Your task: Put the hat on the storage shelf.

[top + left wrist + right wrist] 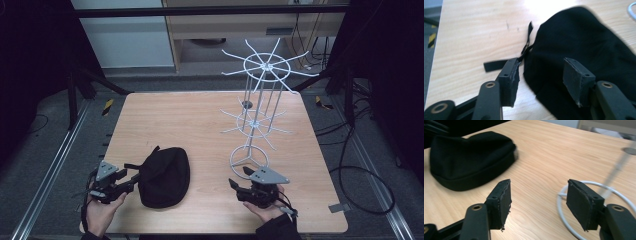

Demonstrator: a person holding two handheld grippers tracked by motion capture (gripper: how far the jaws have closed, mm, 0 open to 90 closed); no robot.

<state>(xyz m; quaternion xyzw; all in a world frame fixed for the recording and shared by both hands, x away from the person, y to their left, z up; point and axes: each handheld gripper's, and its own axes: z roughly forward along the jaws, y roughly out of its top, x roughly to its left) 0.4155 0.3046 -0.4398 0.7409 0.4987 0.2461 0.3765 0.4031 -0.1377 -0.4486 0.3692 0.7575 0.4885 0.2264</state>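
So the wooden tabletop is the biggest thing, with a tall white wire rack standing on its right half. Near the front left lies a black cap, strap trailing off its side. Left tool sits jaws apart right at the cap's edge, one jaw over the fabric. Right tool is also spread wide, empty, just beside the rack's ring base.

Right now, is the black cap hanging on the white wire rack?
No, the black cap lies flat on the wooden table, left of the white wire rack and apart from it.
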